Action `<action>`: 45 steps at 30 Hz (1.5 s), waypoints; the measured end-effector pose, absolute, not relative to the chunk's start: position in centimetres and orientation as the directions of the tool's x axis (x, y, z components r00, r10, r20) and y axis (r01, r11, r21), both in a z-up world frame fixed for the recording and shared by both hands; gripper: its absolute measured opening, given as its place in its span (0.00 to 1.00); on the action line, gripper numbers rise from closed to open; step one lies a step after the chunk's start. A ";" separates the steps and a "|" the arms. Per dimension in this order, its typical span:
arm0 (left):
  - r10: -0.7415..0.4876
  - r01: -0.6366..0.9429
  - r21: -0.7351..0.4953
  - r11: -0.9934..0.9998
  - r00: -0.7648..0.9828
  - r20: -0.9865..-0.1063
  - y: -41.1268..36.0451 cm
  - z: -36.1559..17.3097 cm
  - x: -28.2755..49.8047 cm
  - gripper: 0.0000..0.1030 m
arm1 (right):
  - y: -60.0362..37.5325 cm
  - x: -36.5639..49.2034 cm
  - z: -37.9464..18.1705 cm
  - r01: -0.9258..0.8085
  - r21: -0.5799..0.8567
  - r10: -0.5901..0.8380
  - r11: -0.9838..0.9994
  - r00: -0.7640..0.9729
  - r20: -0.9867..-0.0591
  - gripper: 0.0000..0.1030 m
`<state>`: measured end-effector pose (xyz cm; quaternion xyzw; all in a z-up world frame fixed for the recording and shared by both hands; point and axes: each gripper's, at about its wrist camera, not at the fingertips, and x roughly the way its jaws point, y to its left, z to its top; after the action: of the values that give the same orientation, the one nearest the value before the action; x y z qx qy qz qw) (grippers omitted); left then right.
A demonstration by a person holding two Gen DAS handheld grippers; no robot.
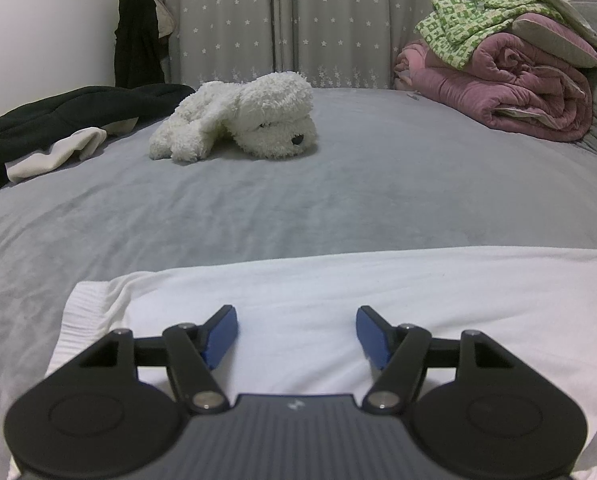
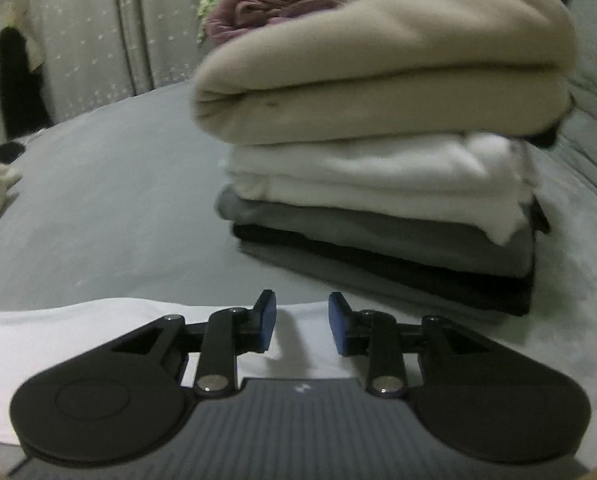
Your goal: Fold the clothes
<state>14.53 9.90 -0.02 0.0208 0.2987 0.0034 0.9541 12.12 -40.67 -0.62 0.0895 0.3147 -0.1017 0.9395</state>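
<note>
Grey bedding (image 1: 338, 200) stretches ahead of both tools, with a star-print curtain (image 1: 298, 20) behind. One white garment (image 1: 378, 300) lies spread flat directly under and just ahead of the left gripper (image 1: 296, 330) and the right gripper (image 2: 301, 322); the left's jaws stand wide, the right's narrower, both empty. Ahead and right of the right gripper sits one stack of folded clothes (image 2: 378, 160), four or five layers. My guess: a fold on the white garment is in hand, and each gripper needs an edge to pinch. Further ahead lie one plush dog (image 1: 242, 116) and one dark garment (image 1: 78, 112).
</note>
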 end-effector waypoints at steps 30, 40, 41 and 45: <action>-0.038 0.117 0.092 0.989 0.795 -0.605 6.5 2.5 9.4 0.70 | -33.4 4.0 4.0 0.196 -0.005 -0.160 0.981 0.786 -0.598 0.37; -0.108 0.202 0.094 0.975 0.799 -0.592 5.1 3.7 4.2 0.70 | -29.0 1.9 1.9 0.157 0.193 -0.002 0.968 0.781 -0.624 0.40; -0.127 0.222 0.096 0.970 0.804 -0.581 4.5 3.7 3.9 0.69 | -28.5 1.6 1.7 0.154 0.213 0.014 0.965 0.781 -0.625 0.40; -0.229 0.318 0.070 0.945 0.801 -0.553 1.8 2.9 3.3 0.67 | -26.8 0.8 0.8 0.139 0.292 0.078 0.946 0.777 -0.625 0.40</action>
<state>3.32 1.77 2.90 0.0798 0.2802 -0.1446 0.9456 0.80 -26.77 0.79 0.1630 0.3337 -0.0164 0.9283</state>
